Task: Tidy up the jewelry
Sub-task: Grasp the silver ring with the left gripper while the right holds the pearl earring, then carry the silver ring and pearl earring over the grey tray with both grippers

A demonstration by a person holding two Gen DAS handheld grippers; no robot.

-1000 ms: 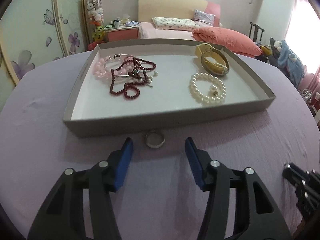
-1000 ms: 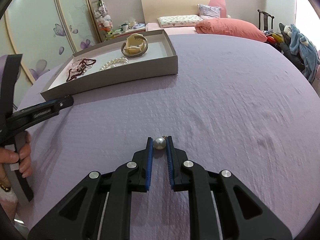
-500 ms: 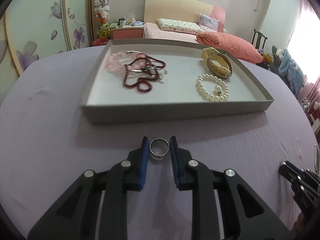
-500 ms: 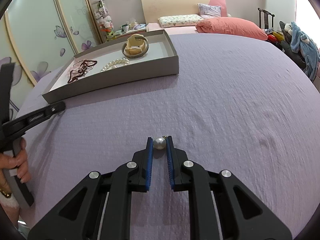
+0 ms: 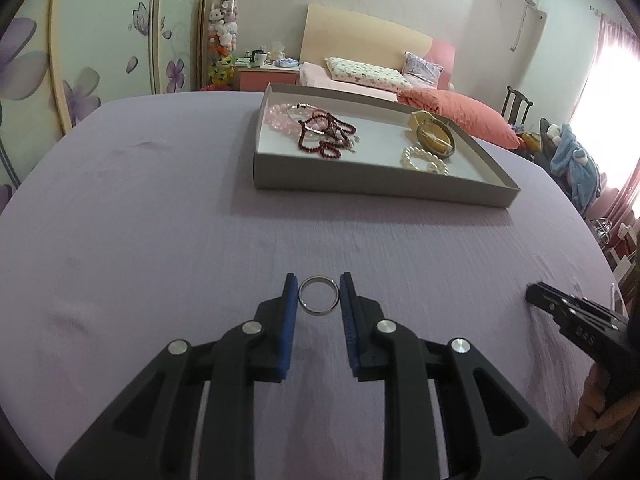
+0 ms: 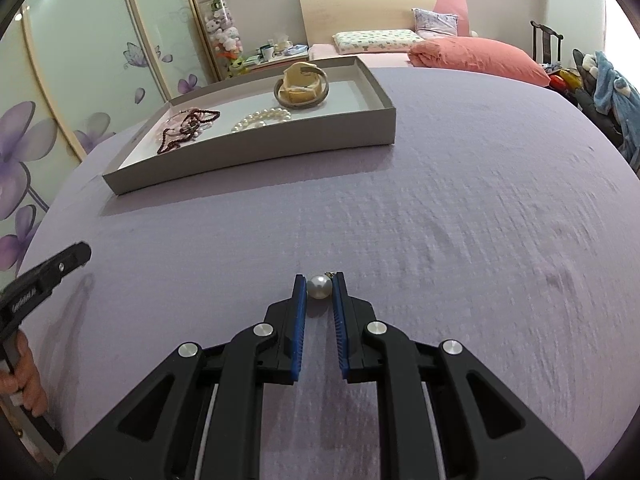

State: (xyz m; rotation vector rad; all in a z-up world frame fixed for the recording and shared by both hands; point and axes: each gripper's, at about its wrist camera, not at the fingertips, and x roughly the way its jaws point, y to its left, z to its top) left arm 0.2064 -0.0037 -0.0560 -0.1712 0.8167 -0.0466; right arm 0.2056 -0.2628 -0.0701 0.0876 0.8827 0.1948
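My left gripper (image 5: 319,295) is shut on a silver ring (image 5: 319,296), held between its blue pads above the purple cloth. My right gripper (image 6: 319,288) is shut on a white pearl pendant (image 6: 319,287) with a small metal loop at its top. A shallow grey tray (image 5: 384,190) lies farther back on the cloth. It holds a dark red bead string (image 5: 326,136), a pink bead bracelet (image 5: 280,118), a pearl bracelet (image 5: 424,160) and a bangle on a yellow cushion (image 5: 434,136). From the right wrist view the tray (image 6: 256,148) sits at the far left.
The purple cloth (image 6: 460,200) covers the whole work surface. A bed with a pink quilt (image 6: 476,56) stands behind it, a wardrobe with flower prints on the left. The other gripper's tip (image 5: 560,308) shows at the right edge, with a hand on its handle.
My left gripper shut on the ring, which lay on the cloth by the tray's front wall, and pulled back from the tray with it. The right gripper kept still on the pearl.
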